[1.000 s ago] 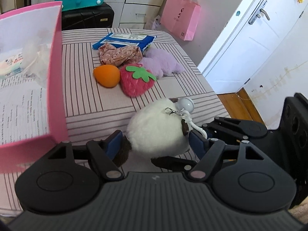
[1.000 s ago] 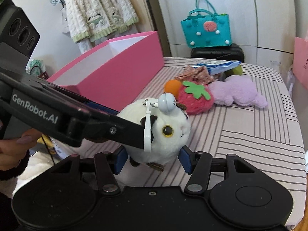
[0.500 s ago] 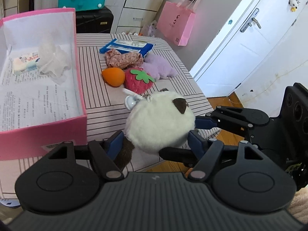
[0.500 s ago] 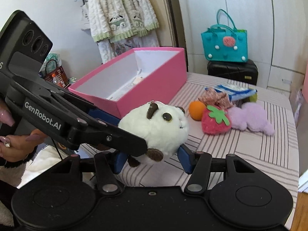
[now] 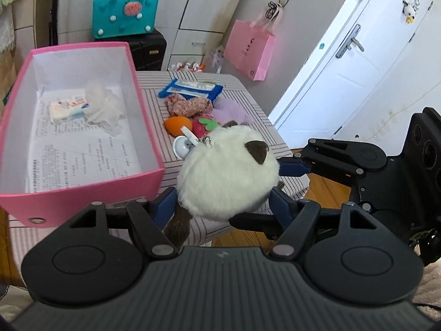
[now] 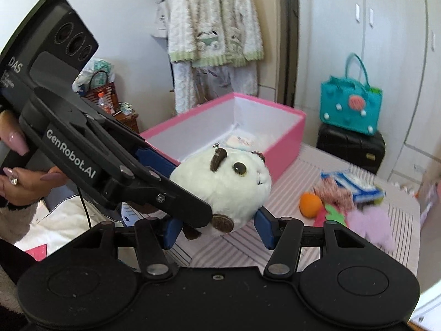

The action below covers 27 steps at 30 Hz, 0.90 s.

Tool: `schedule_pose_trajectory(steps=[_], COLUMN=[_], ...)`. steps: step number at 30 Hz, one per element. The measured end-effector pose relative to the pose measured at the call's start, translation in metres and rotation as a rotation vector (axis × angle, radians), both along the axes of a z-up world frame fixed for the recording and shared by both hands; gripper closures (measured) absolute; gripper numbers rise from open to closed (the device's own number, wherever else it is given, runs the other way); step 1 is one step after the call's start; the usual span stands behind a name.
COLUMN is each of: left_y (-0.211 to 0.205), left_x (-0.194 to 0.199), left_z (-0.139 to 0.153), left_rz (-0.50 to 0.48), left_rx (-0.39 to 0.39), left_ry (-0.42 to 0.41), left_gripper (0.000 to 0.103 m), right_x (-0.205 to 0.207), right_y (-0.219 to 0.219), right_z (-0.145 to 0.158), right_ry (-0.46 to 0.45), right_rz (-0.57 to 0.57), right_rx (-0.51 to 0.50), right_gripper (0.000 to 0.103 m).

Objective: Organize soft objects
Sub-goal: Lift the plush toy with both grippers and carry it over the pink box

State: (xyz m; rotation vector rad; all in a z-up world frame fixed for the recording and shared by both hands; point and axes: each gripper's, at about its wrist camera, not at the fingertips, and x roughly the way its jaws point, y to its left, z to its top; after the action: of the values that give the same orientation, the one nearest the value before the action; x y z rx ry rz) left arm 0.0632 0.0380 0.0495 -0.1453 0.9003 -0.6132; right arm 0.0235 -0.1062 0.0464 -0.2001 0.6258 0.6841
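The white plush toy (image 5: 226, 176) hangs in the air just beside the pink box's (image 5: 82, 193) near corner, clamped by both the left tool (image 5: 223, 204) and the right tool (image 6: 217, 229). The other soft toys lie on the striped worktop (image 5: 237, 93) beyond the box.
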Motion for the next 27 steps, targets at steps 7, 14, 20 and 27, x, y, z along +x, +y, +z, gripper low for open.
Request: schedule_pose_trajectory(steps=[7, 14, 20, 27], left_y=[0.032, 0.061, 0.072, 0.091], left_x=[0.003, 0.023, 0.063, 0.13], left_z=[0.015, 0.028, 0.034, 0.003], left_rz=[0.032, 0.109, 0.168, 0.238], left_rx=[-0.009, -0.024, -0.01, -0.027], left_ry=[-0.023, -0.051, -0.048, 0.091], left_gripper=[0.032, 0.032, 0.033, 0.033], right_x=[0.006, 0.036, 0.082, 0.148], right_y=[0.029, 0.049, 0.065, 0.083], right_z=[0.017, 0.026, 0.03, 0.002], right_ry=[-0.059, -0.076, -0.051, 0.042], right_rz=[0.069, 0.093, 0.09, 0.089], right_rx=[0.02, 0.076, 0.091, 0.075], right_gripper=[0.041, 0.042, 0.045, 0.047])
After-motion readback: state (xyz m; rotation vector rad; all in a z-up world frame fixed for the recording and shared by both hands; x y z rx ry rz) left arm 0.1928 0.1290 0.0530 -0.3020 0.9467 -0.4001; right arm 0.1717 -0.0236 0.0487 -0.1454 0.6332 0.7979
